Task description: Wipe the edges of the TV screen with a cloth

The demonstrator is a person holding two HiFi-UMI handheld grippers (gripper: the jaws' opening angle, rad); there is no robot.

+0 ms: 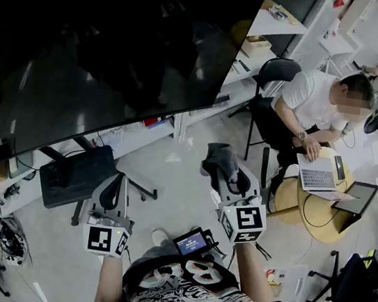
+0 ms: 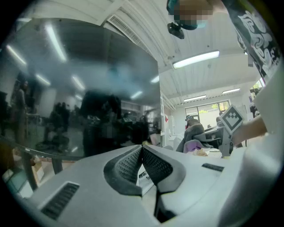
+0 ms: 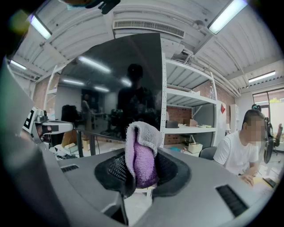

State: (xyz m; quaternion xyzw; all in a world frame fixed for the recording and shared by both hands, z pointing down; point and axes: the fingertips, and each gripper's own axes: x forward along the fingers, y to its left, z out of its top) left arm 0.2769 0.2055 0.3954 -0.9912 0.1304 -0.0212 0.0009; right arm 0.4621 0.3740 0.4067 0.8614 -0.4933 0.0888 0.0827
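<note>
A large dark TV screen [image 1: 97,56] fills the upper left of the head view, and its right edge [image 3: 160,84] shows in the right gripper view. My right gripper [image 1: 223,167] is shut on a folded grey and purple cloth [image 3: 142,153], held below the screen's lower right corner and apart from it. In the head view the cloth [image 1: 220,160] bunches over the jaw tips. My left gripper [image 1: 113,195] hangs lower left, under the screen's bottom edge; its jaws meet at the tips with nothing between them [image 2: 142,148].
A black office chair [image 1: 76,176] stands under the screen by my left gripper. White shelves [image 1: 263,31] run to the right of the TV. A seated person [image 1: 315,106] works at a laptop [image 1: 318,174] on a round table. Another chair [image 1: 277,72] stands behind.
</note>
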